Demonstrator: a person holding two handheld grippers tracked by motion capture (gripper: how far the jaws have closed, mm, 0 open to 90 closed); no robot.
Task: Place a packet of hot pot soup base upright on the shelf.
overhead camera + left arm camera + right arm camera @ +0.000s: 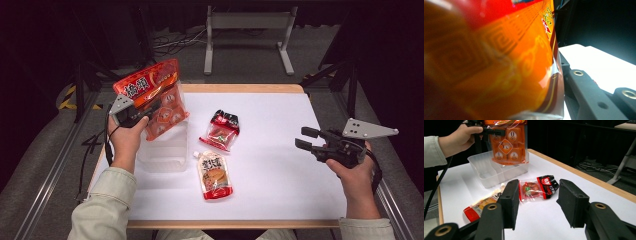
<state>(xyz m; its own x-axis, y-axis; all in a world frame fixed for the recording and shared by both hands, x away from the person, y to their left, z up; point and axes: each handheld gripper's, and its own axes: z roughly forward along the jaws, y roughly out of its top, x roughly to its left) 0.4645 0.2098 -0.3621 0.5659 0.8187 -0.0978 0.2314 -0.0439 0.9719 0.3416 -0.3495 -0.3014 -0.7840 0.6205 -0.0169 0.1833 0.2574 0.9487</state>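
Observation:
My left gripper (136, 113) is shut on a large orange-red snack bag (156, 94), held up over a clear plastic tub (165, 152) at the table's left. In the left gripper view the bag (499, 62) presses against one black finger (586, 90); the other finger is hidden behind it. My right gripper (304, 138) hovers open and empty over the table's right side, pointing left. Seen from the right gripper (537, 202), a small red-and-black packet (537, 187) lies beyond the jaws, and the bag (509, 145) hangs above the tub (489, 170).
A small red-and-black packet (221, 131) and a spouted pouch (215, 175) lie flat on the white table (280, 110), near its middle. The wooden edge runs along the far and near sides. A metal stand (247, 30) is on the floor beyond.

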